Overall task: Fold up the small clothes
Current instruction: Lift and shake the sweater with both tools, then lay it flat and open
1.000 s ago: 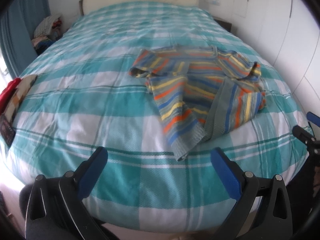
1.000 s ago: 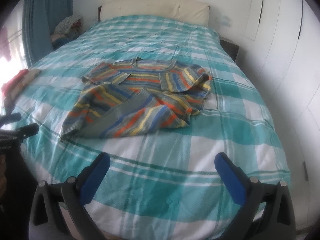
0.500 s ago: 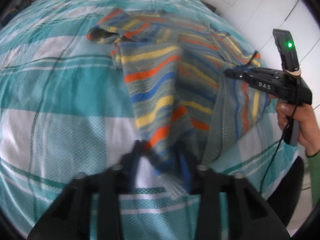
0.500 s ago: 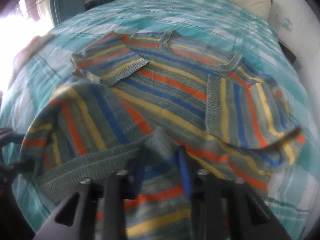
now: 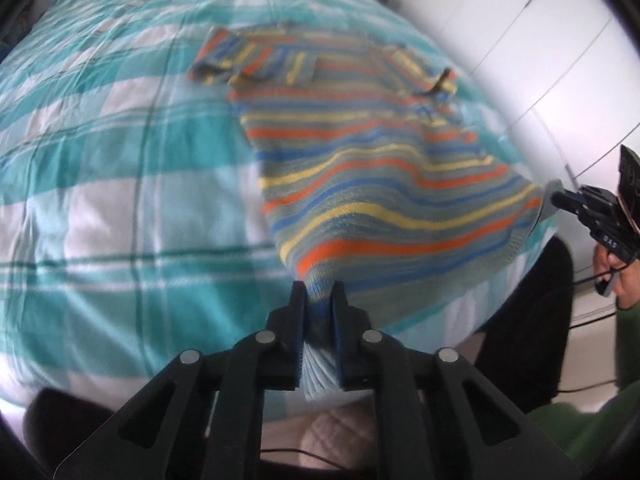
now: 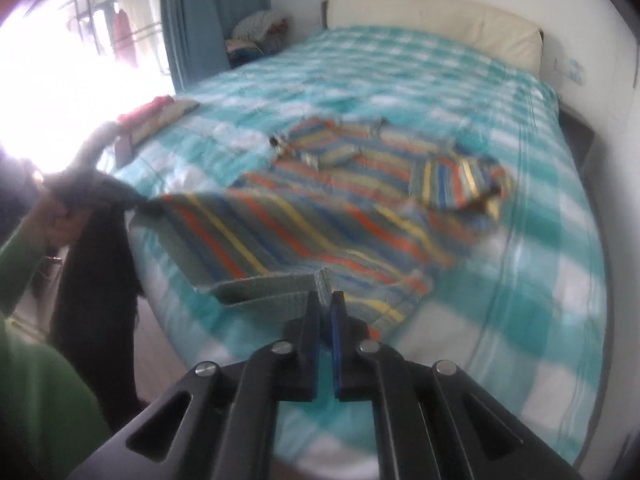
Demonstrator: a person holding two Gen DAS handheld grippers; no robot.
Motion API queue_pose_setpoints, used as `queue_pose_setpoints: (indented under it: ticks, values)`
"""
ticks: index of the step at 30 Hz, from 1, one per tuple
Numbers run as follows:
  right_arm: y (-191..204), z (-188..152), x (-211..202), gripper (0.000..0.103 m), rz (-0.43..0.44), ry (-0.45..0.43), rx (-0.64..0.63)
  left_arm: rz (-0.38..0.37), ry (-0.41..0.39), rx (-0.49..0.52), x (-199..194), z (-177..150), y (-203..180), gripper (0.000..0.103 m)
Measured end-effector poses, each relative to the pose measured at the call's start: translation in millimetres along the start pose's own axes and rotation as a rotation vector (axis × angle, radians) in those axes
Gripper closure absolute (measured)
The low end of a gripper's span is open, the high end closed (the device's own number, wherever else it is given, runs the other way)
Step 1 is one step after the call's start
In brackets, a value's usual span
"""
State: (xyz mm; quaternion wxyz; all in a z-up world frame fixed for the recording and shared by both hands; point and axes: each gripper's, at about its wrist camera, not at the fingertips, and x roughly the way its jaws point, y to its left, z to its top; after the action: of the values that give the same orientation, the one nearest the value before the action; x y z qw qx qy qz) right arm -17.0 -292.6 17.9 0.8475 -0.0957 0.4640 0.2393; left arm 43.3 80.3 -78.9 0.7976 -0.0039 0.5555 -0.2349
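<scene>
Left gripper (image 5: 318,298): at 6 o'clock in its own view, fingers pinched nearly together on cloth. Right gripper (image 6: 326,300): at 6 o'clock in its own view, fingers almost closed on a hem. Right hand (image 5: 624,280): at 3 o'clock, green-sleeved. Left hand (image 6: 60,216): at 9 o'clock, gripping handle.

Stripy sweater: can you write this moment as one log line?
left tongs: shut on stripy sweater hem | right tongs: shut on hem | sweater: stretched over bed
</scene>
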Motion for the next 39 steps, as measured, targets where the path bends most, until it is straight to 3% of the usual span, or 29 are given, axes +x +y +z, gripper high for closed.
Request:
queue_pose_setpoints:
  ticks: [1, 3, 4, 5, 6, 8, 12, 14, 15, 16, 17, 18, 22, 25, 27, 30, 32, 39]
  values:
    - [-3, -15, 8, 0.093, -0.007, 0.045, 0.024, 0.028, 0.021, -0.005, 9, -5, 3, 0.067]
    - [-16, -41, 20, 0.072, -0.004, 0.114, 0.116, 0.054, 0.037, -0.039, 18, -15, 11, 0.048]
    - [-22, -49, 19, 0.067, 0.002, 0.121, 0.159, 0.05, 0.032, -0.063, 19, -21, 16, 0.043]
    - [-29, -57, 17, 0.056, 0.022, 0.113, 0.212, 0.04, 0.025, -0.077, 18, -23, 19, 0.041]
    - [-35, -63, 15, 0.051, 0.051, 0.094, 0.264, 0.027, 0.016, -0.091, 17, -27, 21, 0.037]
    - [-44, -73, 10, 0.048, 0.115, 0.063, 0.348, 0.009, 0.0, -0.114, 15, -31, 23, 0.03]
    - [-57, -82, 38, 0.047, 0.204, 0.067, 0.505, 0.01, -0.005, -0.145, 31, -26, 22, 0.03]
    - [-59, -86, 64, 0.047, 0.198, 0.154, 0.568, 0.039, -0.008, -0.139, 40, -23, 15, 0.032]
    - [-56, -89, 74, 0.048, 0.213, 0.187, 0.563, 0.049, -0.013, -0.125, 43, -22, 10, 0.043]
    - [-52, -87, 76, 0.055, 0.226, 0.193, 0.537, 0.039, -0.012, -0.105, 45, -21, 6, 0.075]
    - [-49, -85, 76, 0.085, 0.238, 0.2, 0.521, 0.005, -0.001, -0.102, 47, -20, 5, 0.097]
    - [-49, -84, 72, 0.098, 0.258, 0.197, 0.529, -0.04, 0.013, -0.117, 47, -21, 5, 0.098]
    - [-55, -76, 17, 0.098, 0.28, 0.133, 0.536, -0.056, -0.017, -0.089, 9, -29, 2, 0.099]
    - [-63, -79, -11, 0.098, 0.209, 0.142, 0.544, -0.071, 0.001, -0.043, -12, -36, -7, 0.098]
    - [-67, -82, -3, 0.098, 0.16, 0.172, 0.539, -0.019, 0.034, 0.007, -4, -39, -17, 0.097]
    - [-64, -91, 42, 0.098, 0.104, 0.283, 0.525, 0.117, 0.085, 0.064, 33, -45, -24, 0.098]
    - [-58, -97, 61, 0.098, 0.061, 0.329, 0.488, 0.113, 0.096, 0.033, 44, -48, -17, 0.098]
    - [-56, -94, 62, 0.098, 0.04, 0.326, 0.51, 0.108, 0.084, -0.016, 38, -53, -10, 0.098]
